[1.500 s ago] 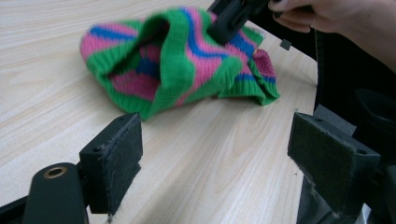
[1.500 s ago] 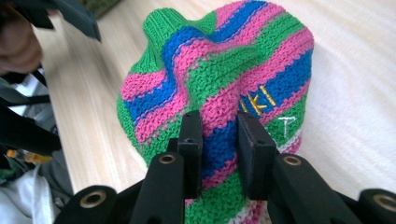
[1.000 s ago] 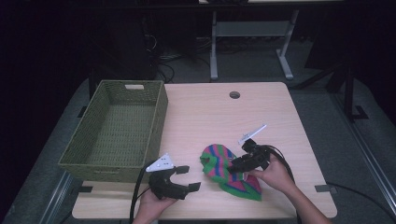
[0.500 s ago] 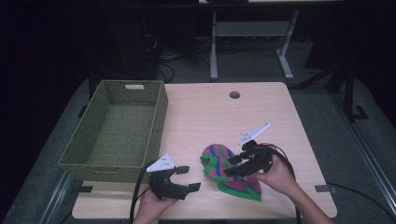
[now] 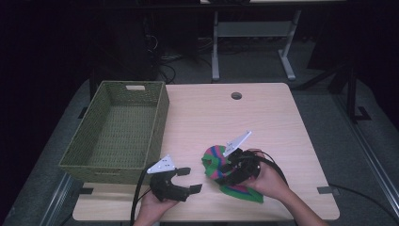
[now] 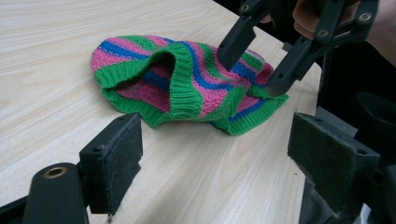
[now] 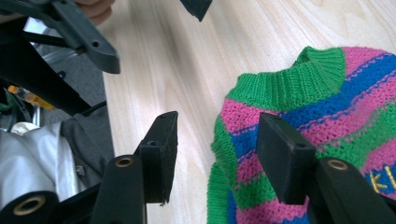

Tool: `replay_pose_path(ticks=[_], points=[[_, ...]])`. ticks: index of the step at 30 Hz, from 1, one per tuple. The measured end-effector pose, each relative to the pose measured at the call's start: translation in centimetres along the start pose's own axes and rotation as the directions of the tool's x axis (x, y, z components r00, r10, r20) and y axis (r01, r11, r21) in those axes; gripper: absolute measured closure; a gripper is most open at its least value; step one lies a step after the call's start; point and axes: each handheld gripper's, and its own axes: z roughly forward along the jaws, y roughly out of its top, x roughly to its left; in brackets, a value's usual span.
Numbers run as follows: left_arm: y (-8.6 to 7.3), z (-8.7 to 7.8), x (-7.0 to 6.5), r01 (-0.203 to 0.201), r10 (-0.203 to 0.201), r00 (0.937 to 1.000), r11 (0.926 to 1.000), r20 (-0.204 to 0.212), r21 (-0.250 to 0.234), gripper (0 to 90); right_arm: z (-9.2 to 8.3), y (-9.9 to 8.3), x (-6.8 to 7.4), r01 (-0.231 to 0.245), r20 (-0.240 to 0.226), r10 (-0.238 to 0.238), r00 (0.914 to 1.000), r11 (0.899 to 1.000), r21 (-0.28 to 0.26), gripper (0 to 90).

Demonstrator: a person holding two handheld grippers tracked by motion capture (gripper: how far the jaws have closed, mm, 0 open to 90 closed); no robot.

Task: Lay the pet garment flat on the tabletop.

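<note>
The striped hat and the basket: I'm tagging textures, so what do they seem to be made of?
The striped hat looks like knitted yarn, soft and matte: ribbed green edging and visible stitch rows in pink, blue and green; wool or acrylic cannot be told. The basket looks woven, perhaps from grass or paper cord, olive-green and matte, with a fine crosswise weave on its walls and floor.

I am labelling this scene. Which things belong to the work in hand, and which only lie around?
In the work:
- striped knit hat
- right tongs, open above it
- left tongs, open

Only around:
- woven basket
- table
</note>
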Motion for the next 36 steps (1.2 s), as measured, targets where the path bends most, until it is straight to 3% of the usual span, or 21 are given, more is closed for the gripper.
replay_pose_path(ticks=[16,20,24,31,36], points=[[0.0,-0.4,0.1,0.015,-0.015,0.9999,0.9998,-0.002,-0.010,17.8,2.1,0.4,-0.1,0.010,0.065,-0.015,0.9978,0.997,0.078,52.0],[0.0,-0.4,0.1,0.016,-0.016,0.9999,0.9998,-0.004,-0.009,17.8,2.4,0.4,0.0,0.012,0.072,-0.018,0.9973,0.996,0.086,47.9],[0.0,-0.5,0.1,0.012,-0.012,0.9999,0.9999,-0.005,-0.009,17.8,2.7,0.4,0.4,0.039,0.089,-0.048,0.9949,0.995,0.096,48.0],[0.0,-0.7,-0.1,0.009,-0.009,0.9999,0.9999,-0.005,-0.012,17.8,4.0,0.0,-0.2,0.011,0.102,-0.025,0.9944,0.990,0.143,57.1],[-0.1,-0.7,0.1,0.017,-0.017,0.9999,0.9998,-0.003,-0.012,17.8,4.7,-0.2,0.2,0.031,0.138,-0.053,0.9890,0.988,0.150,61.2]])
